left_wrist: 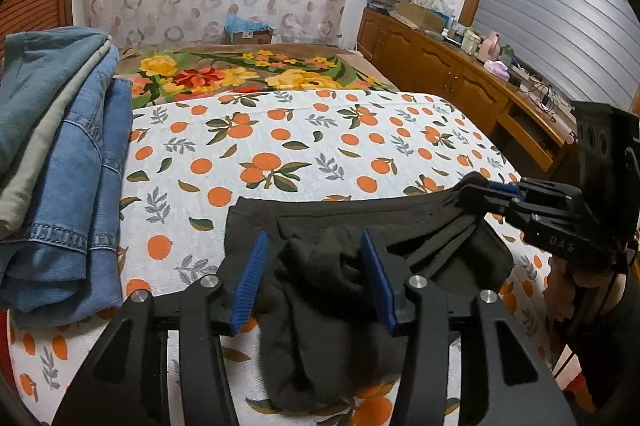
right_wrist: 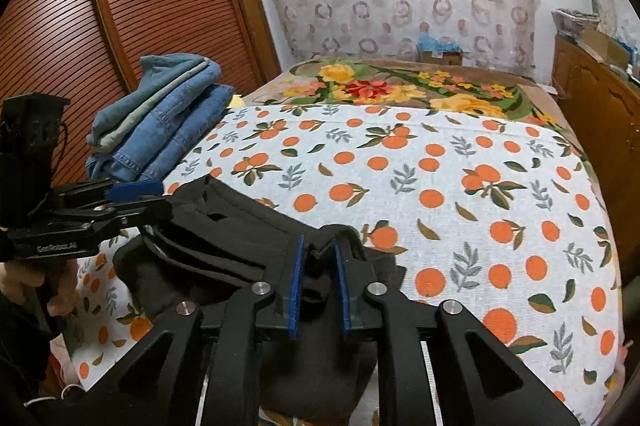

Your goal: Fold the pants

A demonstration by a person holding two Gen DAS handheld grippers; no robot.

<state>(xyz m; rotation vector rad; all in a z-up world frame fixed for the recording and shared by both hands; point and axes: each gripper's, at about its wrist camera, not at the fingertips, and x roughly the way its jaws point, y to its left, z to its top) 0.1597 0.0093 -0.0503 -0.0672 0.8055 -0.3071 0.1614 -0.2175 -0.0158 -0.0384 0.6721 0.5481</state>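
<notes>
Our left gripper [left_wrist: 316,278] hangs over the black pants [left_wrist: 352,290] with its blue-padded fingers [left_wrist: 250,286] spread apart, cloth bunched between them but not pinched. Our right gripper [right_wrist: 319,280] is clamped on a raised fold of the pants [right_wrist: 224,238], its pads nearly together. The pants lie crumpled at the near edge of the orange-print bedsheet [right_wrist: 440,186]. We see a stack of folded jeans [left_wrist: 68,166] at the sheet's left edge.

Left gripper [left_wrist: 316,278] open over black pants [left_wrist: 332,306], lower center. Right gripper [left_wrist: 486,192] pinches waistband, right edge. Folded jeans [left_wrist: 76,194] left.
</notes>
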